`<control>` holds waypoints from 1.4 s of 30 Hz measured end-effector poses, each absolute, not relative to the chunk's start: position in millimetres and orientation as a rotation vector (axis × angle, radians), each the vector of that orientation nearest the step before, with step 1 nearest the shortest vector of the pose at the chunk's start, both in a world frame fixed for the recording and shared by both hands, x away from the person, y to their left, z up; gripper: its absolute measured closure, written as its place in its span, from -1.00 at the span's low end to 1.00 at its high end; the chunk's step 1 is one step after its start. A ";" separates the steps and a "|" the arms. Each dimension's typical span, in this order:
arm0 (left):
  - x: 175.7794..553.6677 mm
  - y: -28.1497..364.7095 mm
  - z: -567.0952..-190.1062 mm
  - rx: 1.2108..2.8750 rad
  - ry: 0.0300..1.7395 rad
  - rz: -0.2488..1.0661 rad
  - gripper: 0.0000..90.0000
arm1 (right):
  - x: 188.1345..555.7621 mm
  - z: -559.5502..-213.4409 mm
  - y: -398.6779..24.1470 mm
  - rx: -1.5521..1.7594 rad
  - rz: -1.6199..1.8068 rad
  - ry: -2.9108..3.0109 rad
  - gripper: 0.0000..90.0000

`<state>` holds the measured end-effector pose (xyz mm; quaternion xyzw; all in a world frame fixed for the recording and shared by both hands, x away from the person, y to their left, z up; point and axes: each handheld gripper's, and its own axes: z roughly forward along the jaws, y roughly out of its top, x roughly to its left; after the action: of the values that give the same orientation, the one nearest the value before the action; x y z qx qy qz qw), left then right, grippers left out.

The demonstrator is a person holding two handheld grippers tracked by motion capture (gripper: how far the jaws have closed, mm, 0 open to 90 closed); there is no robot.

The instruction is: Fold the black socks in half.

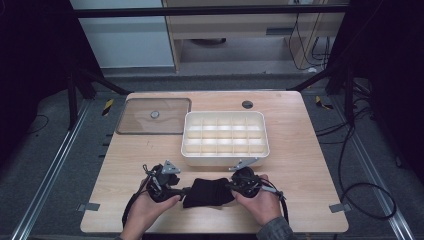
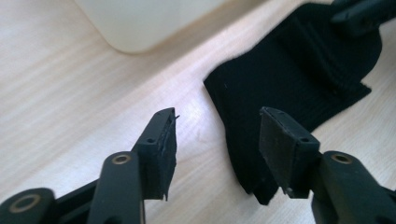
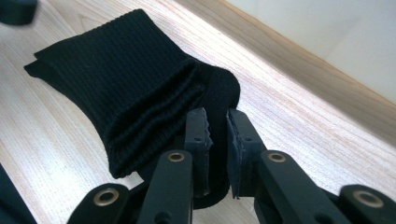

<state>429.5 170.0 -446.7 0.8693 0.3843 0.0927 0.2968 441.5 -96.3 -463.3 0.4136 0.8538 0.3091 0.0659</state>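
Dark room all round, with black frame posts, cables on the grey floor and a pale cabinet at the back that's too dim to read. Light wood tabletop [image 1: 300,165] in the middle of it.

Hard to make out: from the high view the black folded sock [image 1: 209,192] is basically a dark blob between the two hands, and both sets of jaws melt into it. In the left gripper view the white divided box [image 2: 140,21] is cut off at the top, just one rounded corner showing. In the right gripper view the near fold of the sock disappears under the jaws, so I can't see how much cloth is in there.

Room-wise, the sock sits near the front edge, just in front of the box [image 1: 225,134], with a narrow strip of bare wood between them. A clear lid [image 1: 154,116] lies at the back left, well apart. Plenty of open wood left and right of the hands.

Left gripper [image 2: 217,140]: jaws spread apart, nothing pinched, the sock's edge lying beside and under the far jaw. Right gripper [image 3: 217,140]: jaws clenched on the sock's rounded fold, only a slim gap between them.
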 end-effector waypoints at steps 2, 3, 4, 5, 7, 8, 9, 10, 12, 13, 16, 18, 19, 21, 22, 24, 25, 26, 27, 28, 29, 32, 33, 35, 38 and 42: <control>426.3 167.9 -452.3 2.333 1.017 0.227 0.14 | 439.2 -462.9 -95.9 1.234 0.940 2.575 0.78; 425.0 168.1 -454.1 2.337 1.010 0.223 0.18 | 437.4 -462.7 -95.0 1.236 0.941 2.576 0.77; 423.5 168.4 -455.7 2.329 1.014 0.220 0.20 | 435.6 -462.6 -94.2 1.233 0.940 2.576 0.77; 422.4 169.1 -457.0 2.323 1.015 0.212 0.21 | 434.3 -462.7 -93.7 1.220 0.940 2.581 0.77; 421.5 170.6 -459.1 2.311 1.026 0.200 0.22 | 432.8 -463.0 -92.4 1.222 0.943 2.581 0.77; 421.6 170.9 -459.6 2.310 1.029 0.197 0.23 | 432.6 -463.5 -92.1 1.214 0.939 2.587 0.77; 421.8 171.2 -460.2 2.314 1.028 0.193 0.24 | 432.3 -463.4 -91.9 1.214 0.937 2.588 0.77; 421.8 170.9 -460.8 2.319 1.029 0.188 0.25 | 432.2 -463.3 -91.7 1.215 0.940 2.587 0.77; 421.4 170.9 -461.4 2.333 1.023 0.182 0.25 | 431.2 -462.8 -91.2 1.221 0.941 2.585 0.77; 420.9 171.0 -461.7 2.334 1.022 0.174 0.25 | 431.0 -462.8 -91.3 1.217 0.940 2.586 0.76; 420.2 170.1 -464.4 2.351 1.016 0.139 0.27 | 430.2 -464.1 -90.9 1.207 0.939 2.591 0.75; 419.6 168.3 -468.1 2.372 1.009 0.119 0.29 | 430.0 -464.5 -91.2 1.212 0.934 2.591 0.75; 419.1 167.0 -470.1 2.381 1.007 0.111 0.31 | 430.2 -464.6 -91.4 1.218 0.937 2.591 0.75; 418.7 164.1 -473.3 2.404 0.995 0.101 0.37 | 430.8 -464.6 -92.3 1.215 0.946 2.590 0.75; 418.7 164.1 -473.3 2.404 0.995 0.101 0.46 | 430.8 -464.6 -92.3 1.215 0.946 2.590 0.75; 418.8 163.5 -473.4 2.409 0.989 0.104 0.51 | 430.8 -463.6 -91.6 1.217 0.939 2.590 0.75; 419.4 163.2 -472.7 2.413 0.982 0.106 0.57 | 430.8 -463.5 -91.2 1.217 0.939 2.590 0.75; 419.8 163.3 -472.5 2.412 0.980 0.107 0.63 | 430.9 -463.3 -90.9 1.219 0.938 2.589 0.75; 420.0 163.3 -472.8 2.414 0.975 0.107 0.69 | 431.0 -463.2 -90.9 1.220 0.936 2.592 0.75; 420.1 163.2 -473.6 2.414 0.969 0.103 0.73 | 431.0 -463.2 -91.0 1.219 0.936 2.593 0.74; 420.1 163.2 -473.6 2.414 0.969 0.103 0.76 | 431.0 -463.2 -91.0 1.219 0.936 2.593 0.74; 421.3 163.4 -474.2 2.416 0.960 0.098 0.81 | 430.5 -463.4 -92.2 1.224 0.927 2.594 0.73; 421.3 163.4 -474.2 2.416 0.960 0.098 0.82 | 430.3 -463.7 -92.4 1.219 0.923 2.601 0.73; 422.2 163.8 -474.0 2.414 0.963 0.103 0.83 | 430.3 -464.3 -92.2 1.223 0.924 2.603 0.72; 423.3 165.0 -471.3 2.411 0.963 0.120 0.84 | 430.4 -466.2 -91.7 1.232 0.914 2.610 0.67; 424.6 165.0 -467.7 2.416 0.955 0.135 0.84 | 428.9 -466.0 -92.2 1.240 0.907 2.609 0.59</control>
<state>424.6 165.0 -467.7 0.8950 0.3538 0.0499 0.2668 428.9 -92.2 -466.0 0.4091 0.8603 0.2989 0.0570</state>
